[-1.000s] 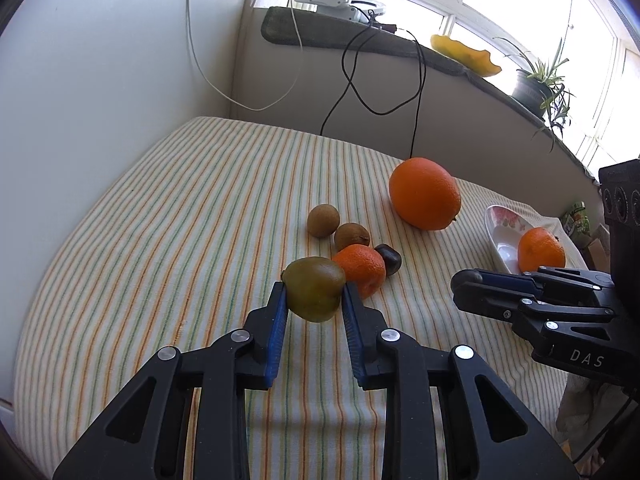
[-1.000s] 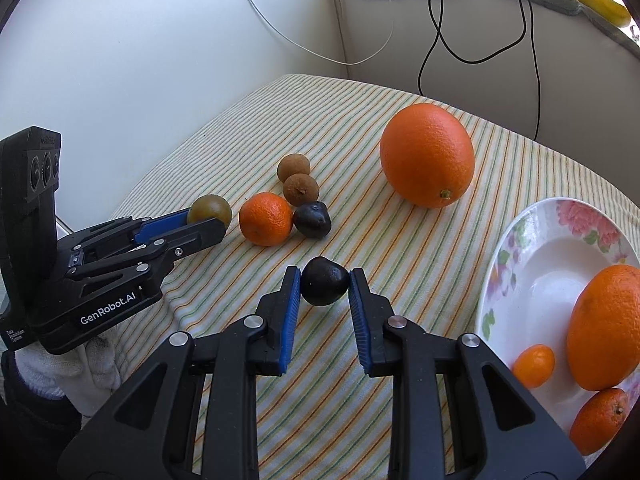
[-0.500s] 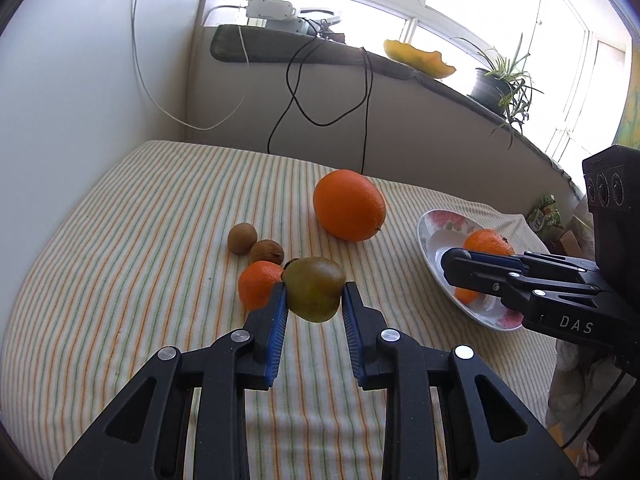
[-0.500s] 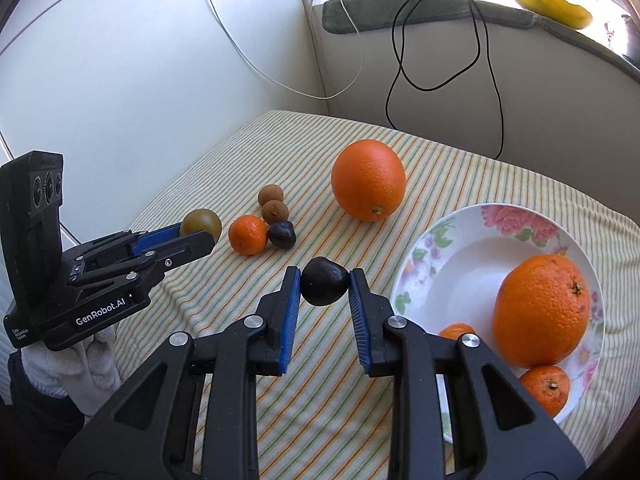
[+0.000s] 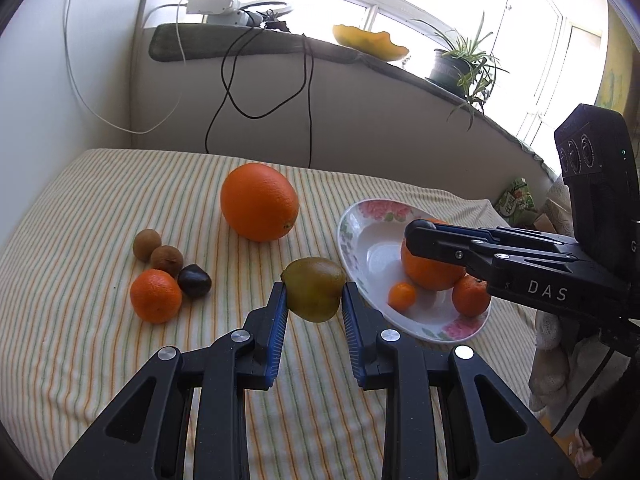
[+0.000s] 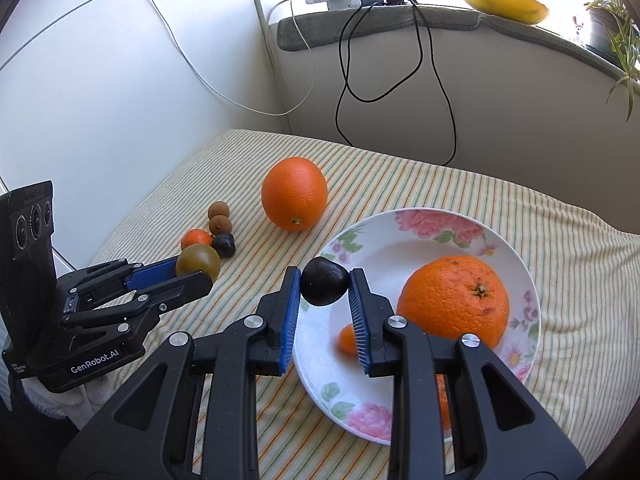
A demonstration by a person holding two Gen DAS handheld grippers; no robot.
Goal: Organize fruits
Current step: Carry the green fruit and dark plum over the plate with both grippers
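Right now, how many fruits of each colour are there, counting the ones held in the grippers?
Orange fruit: 5
Brown fruit: 2
Dark fruit: 2
Greenish-brown fruit: 1
Total: 10

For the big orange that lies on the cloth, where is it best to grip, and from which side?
Grip the big orange across its widest middle, coming from above or from the near side with the jaws wide open. It is large, round and stands alone on the striped cloth, with free space on both sides.
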